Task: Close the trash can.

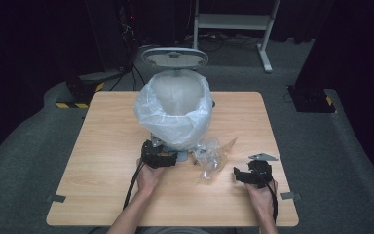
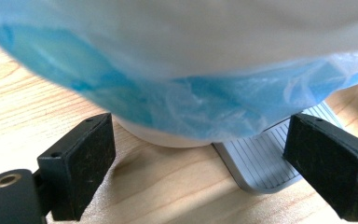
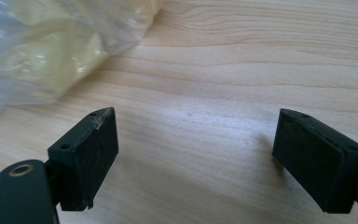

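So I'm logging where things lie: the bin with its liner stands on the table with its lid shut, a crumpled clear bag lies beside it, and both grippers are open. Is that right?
Not quite: the lid is open, tipped up behind the bin, as the high view shows. The rest holds: the liner is over the bin's rim, the clear bag lies beside it on the table, and the left gripper and right gripper are open.

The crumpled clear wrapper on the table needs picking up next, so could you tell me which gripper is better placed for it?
Probably the right gripper: it sits open on bare wood beside the clear wrapper. The left gripper is open at the foot of the lined bin.
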Motion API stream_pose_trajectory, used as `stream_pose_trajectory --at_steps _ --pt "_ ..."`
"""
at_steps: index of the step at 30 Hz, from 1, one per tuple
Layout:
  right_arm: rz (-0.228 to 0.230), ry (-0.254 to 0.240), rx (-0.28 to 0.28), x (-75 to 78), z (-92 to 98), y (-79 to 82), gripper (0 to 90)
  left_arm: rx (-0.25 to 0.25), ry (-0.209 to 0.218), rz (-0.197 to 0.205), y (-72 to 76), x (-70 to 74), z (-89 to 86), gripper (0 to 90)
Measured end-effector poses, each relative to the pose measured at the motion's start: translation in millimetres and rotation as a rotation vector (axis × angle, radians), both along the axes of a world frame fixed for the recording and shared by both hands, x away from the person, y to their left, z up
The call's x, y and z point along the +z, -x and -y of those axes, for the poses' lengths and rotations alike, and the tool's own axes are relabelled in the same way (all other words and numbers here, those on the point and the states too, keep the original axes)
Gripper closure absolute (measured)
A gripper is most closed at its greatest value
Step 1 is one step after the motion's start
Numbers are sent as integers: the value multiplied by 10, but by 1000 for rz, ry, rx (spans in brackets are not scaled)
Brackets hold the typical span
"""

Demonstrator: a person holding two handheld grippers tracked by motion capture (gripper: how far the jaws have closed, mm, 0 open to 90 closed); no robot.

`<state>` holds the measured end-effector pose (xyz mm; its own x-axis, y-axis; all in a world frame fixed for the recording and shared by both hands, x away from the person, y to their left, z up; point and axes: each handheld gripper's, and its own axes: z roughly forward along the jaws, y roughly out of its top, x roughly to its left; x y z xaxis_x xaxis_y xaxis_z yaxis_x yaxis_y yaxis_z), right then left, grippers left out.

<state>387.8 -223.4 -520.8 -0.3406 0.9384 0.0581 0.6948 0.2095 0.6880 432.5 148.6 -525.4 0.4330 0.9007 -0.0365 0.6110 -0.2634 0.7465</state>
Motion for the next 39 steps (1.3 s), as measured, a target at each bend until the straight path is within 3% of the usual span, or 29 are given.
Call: stream_pose_trajectory --at_steps 1,6,12,14,15,19,24,26,30,39 --pt "10 -7 8 11 0 23 146 22 43 23 4 -28 0 98" --pt "48 -42 36 95 -25 119 154 24 38 25 6 -27 1 99" --pt "92 -123 99 235 -113 232 163 25 35 29 10 -25 6 99" --pt "97 -126 116 256 -168 256 163 27 36 32 12 -26 10 99" --pt "98 -127 121 262 -187 264 163 7 2 23 20 -13 -7 99" --pt "106 -133 159 294 -288 309 163 19 2 43 32 -15 17 99" --pt "108 -140 199 331 -410 326 160 14 5 32 23 -15 2 99" --pt "107 -143 210 340 -459 314 156 -18 -25 7 23 -1 -26 99" --pt "113 -135 214 354 -540 263 145 -12 2 1 15 -10 -22 99" --pt "129 -124 216 447 -758 162 144 -18 4 -7 8 -10 -34 100"
